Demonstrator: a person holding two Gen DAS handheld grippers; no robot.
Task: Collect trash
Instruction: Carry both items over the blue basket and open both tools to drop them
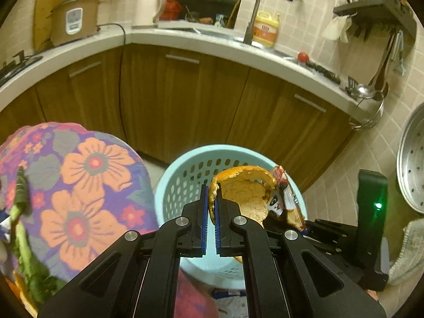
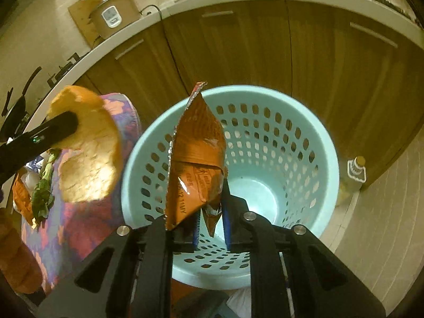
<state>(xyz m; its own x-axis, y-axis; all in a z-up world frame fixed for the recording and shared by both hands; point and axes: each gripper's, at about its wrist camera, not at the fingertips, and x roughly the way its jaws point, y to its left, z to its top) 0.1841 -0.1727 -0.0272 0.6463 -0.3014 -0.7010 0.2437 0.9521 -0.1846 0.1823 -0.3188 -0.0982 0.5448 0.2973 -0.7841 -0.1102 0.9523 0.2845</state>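
Left tongs (image 1: 210, 206) nearly closed, blue pads pinching the edge of a large curl of orange peel (image 1: 243, 193); the peel rises up and to the right of the pads, pale pith facing the camera. In the left wrist view the peel hangs over the near rim of a pale blue perforated plastic basket (image 1: 185, 175), which stands on the floor in front of brown wooden cabinet doors (image 1: 185, 92). Right tongs (image 2: 210, 212) hold an orange-brown foil snack wrapper (image 2: 196, 153) upright, lower end caught between the blue pads, which stand a little apart around it; the torn top points up. The wrapper sits directly above the basket opening; the bottom of the basket looks bare through the right wrist camera. In that view the peel shows at left, beside the basket and above a table under a floral cloth (image 2: 76, 217) with orange and purple flowers. On the cloth, at its far left: green leafy scraps (image 2: 43, 193) and other litter, too blurred to name. White bench (image 1: 111, 39) runs above the cabinets, carrying a rice cooker (image 1: 74, 18), a white kettle (image 1: 148, 8), a yellow detergent bottle (image 1: 266, 27) by the tap (image 1: 249, 8), and a tomato (image 1: 302, 57). A small bottle (image 2: 355, 172) stands on the floor right of the basket.
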